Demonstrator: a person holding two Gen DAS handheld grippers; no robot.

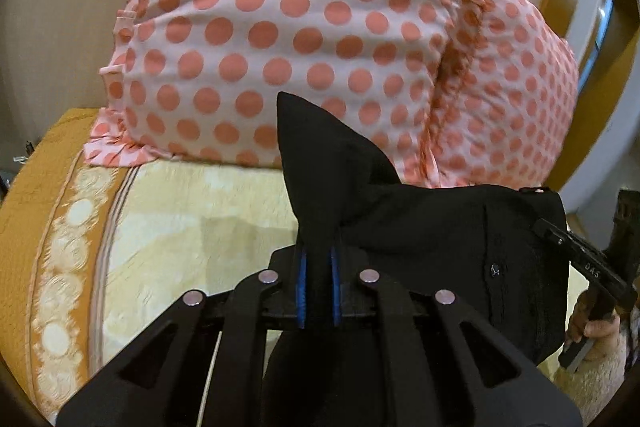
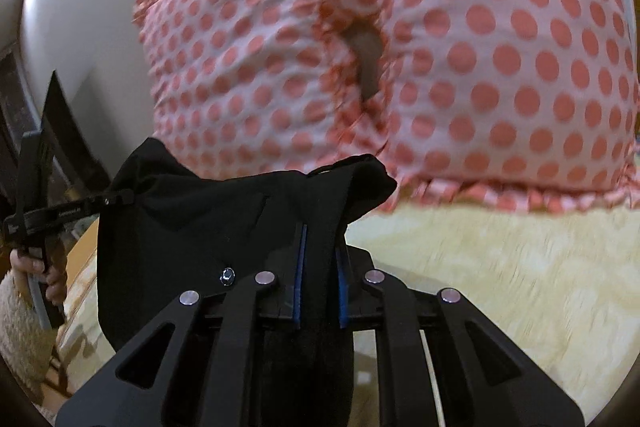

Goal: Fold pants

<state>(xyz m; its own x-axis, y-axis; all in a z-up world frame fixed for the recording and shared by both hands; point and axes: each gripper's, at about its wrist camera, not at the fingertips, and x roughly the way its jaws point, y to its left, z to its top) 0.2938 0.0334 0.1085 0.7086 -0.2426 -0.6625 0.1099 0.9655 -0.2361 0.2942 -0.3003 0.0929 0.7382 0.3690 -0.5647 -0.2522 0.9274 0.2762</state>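
Observation:
The black pants [image 1: 440, 239] hang stretched between my two grippers above the bed. My left gripper [image 1: 318, 267] is shut on one corner of the waistband, and a peak of black cloth sticks up past its blue pads [image 1: 301, 283]. My right gripper [image 2: 320, 267] is shut on the other waistband corner of the pants [image 2: 192, 227]. A small metal button [image 2: 227, 275] shows on the cloth. Each view shows the other gripper at its edge: the right one [image 1: 588, 267] and the left one [image 2: 52, 215], both pinching the cloth.
Two pink pillows with coral polka dots [image 1: 288, 39] [image 2: 500, 67] stand close behind the pants. The bed has a cream and orange patterned cover [image 1: 168, 227] [image 2: 500, 267]. A beige wall [image 1: 60, 27] lies behind.

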